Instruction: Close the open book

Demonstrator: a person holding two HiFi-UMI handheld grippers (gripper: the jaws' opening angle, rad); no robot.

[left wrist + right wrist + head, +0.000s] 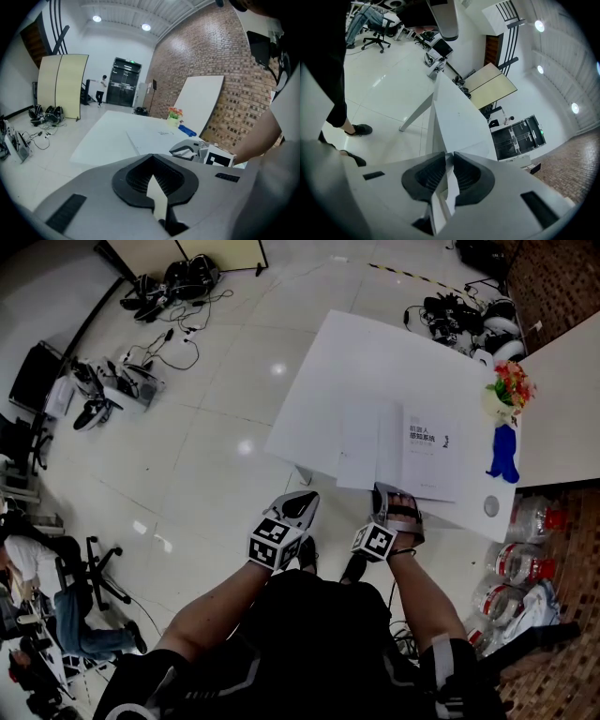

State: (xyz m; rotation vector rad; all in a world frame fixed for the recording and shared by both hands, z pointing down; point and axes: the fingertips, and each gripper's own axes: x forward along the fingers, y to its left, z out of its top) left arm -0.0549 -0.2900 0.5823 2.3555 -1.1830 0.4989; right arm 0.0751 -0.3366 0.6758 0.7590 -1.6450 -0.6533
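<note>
**Head view, looking steeply down.** The open book point(403, 456) lies flat on the near right part of the white table point(328, 381). Its pages face up, and its right-hand leaf carries a printed title.

The right gripper point(394, 502) reaches over the table's near edge to the book's near margin. In the right gripper view its 2 jaws stand close together and pinch a thin white edge of the book between the ribbed pads.

The left gripper point(298, 507) is held just left of the right one, off the table's near edge and above the floor point(187, 446), apart from the book. In the left gripper view its jaws are pressed together, with nothing from the table between them.

A vase of flowers point(509, 390) stands at the table's right edge, and a blue object point(503, 457) lies just nearer than it. Water bottles point(525, 563) lie on the ground to the right of the table.
</note>
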